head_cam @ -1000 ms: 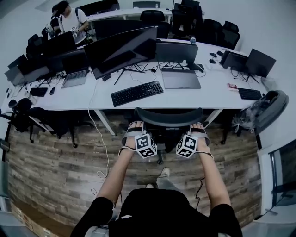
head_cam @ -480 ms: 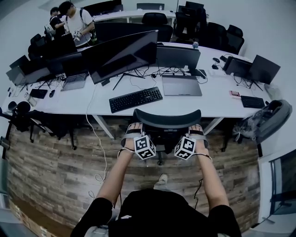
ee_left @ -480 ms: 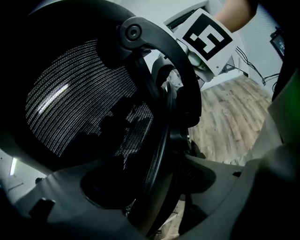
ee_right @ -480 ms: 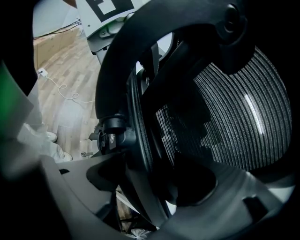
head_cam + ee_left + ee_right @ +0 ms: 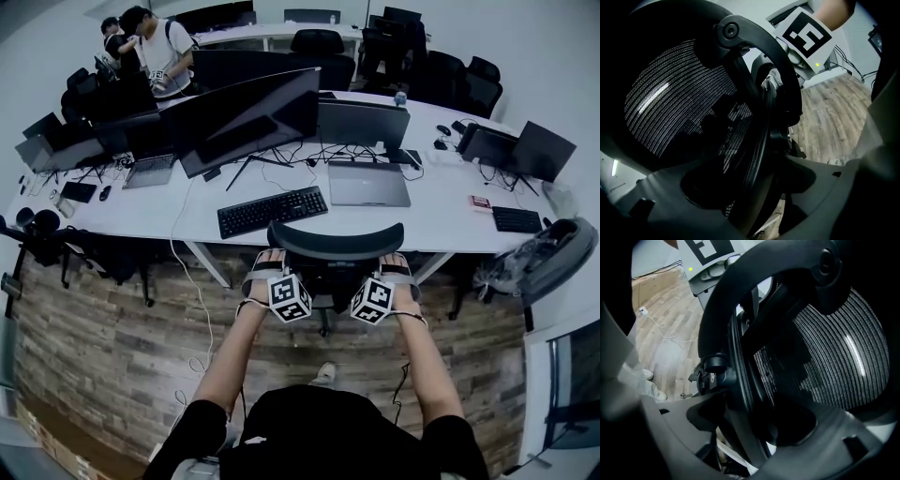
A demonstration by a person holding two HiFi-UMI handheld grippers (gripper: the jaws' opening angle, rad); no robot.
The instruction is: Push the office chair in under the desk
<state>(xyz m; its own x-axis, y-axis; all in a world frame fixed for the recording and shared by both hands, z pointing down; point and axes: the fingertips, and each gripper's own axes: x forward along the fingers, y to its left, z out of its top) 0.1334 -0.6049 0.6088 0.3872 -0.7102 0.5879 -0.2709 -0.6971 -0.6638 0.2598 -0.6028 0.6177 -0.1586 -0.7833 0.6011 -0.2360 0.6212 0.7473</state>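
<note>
The black mesh-backed office chair (image 5: 336, 238) stands at the front edge of the long white desk (image 5: 441, 221), its seat hidden beneath its back. My left gripper (image 5: 268, 262) clamps the left side of the chair back's frame, and my right gripper (image 5: 397, 264) clamps the right side. In the left gripper view the mesh back (image 5: 679, 103) fills the frame, and the black rim runs between the jaws of the left gripper (image 5: 754, 187). The right gripper view mirrors this: mesh back (image 5: 825, 357), with the rim between the jaws of the right gripper (image 5: 745, 427).
A keyboard (image 5: 272, 210), a closed laptop (image 5: 367, 186) and a wide monitor (image 5: 246, 117) sit on the desk ahead. Another chair (image 5: 42, 239) stands at the left, and one with a bag (image 5: 544, 258) at the right. A cable (image 5: 192, 309) hangs down to the wood floor. Two people (image 5: 150, 47) stand far back.
The chair and both grippers have moved forward toward the desk; its back now sits closer to the keyboard and the desk's edge. The grip on the frame is unchanged.
</note>
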